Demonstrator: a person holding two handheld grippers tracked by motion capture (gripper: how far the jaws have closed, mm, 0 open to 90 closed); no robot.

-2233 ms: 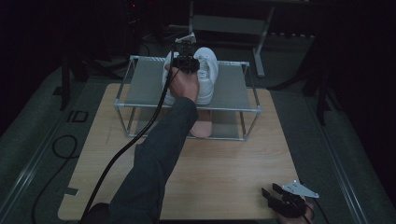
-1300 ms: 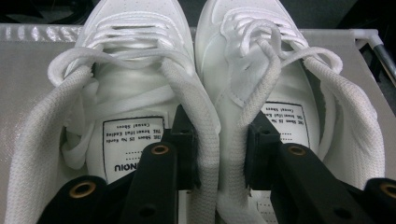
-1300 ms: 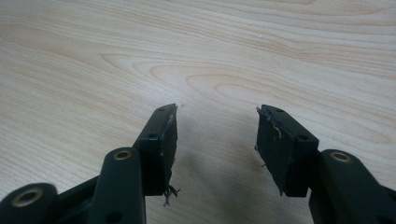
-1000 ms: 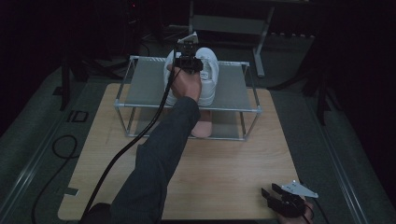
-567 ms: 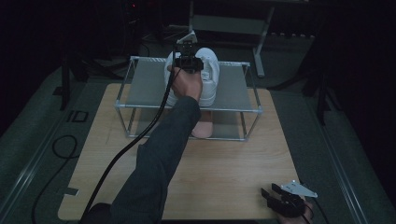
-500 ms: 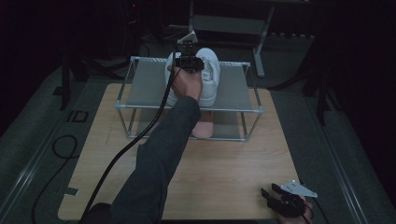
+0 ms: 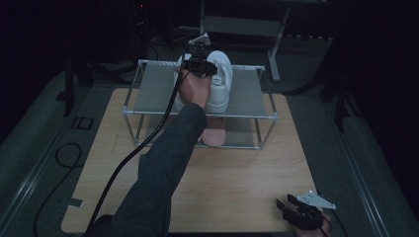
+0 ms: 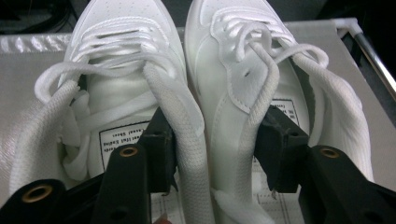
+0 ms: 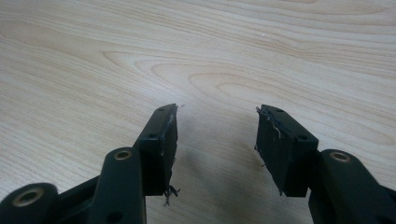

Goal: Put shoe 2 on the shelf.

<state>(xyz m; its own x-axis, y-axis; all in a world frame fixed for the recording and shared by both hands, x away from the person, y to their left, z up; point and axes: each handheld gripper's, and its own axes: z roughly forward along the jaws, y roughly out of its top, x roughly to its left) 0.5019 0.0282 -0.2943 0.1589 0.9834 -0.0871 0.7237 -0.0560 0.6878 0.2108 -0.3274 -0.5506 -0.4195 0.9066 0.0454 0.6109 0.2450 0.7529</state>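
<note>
A pair of white lace-up shoes (image 7: 221,81) stands side by side on the top shelf of a metal rack (image 7: 153,89). My left gripper (image 7: 201,73) reaches down into them from the near side. In the left gripper view one jaw sits inside the left shoe (image 8: 112,84) and the other inside the right shoe (image 8: 243,70). Both inner collars lie between them. The left gripper (image 8: 217,126) has just been opening its jaws, and the collars now sit loose between the pads. My right gripper (image 7: 285,201) rests open at the table's near right corner, nothing between its pads (image 9: 215,112).
The rack stands at the far half of a pale wooden tabletop (image 7: 237,177). A pink shoe-like thing (image 7: 216,134) lies under the shelf. The left gripper's black cable (image 7: 123,163) trails across the table's left side. Dark floor and stands surround the table.
In the high view the left hand stays at the shoes on the shelf, only nudged slightly since the oldest frame. The right gripper has kept its place.
</note>
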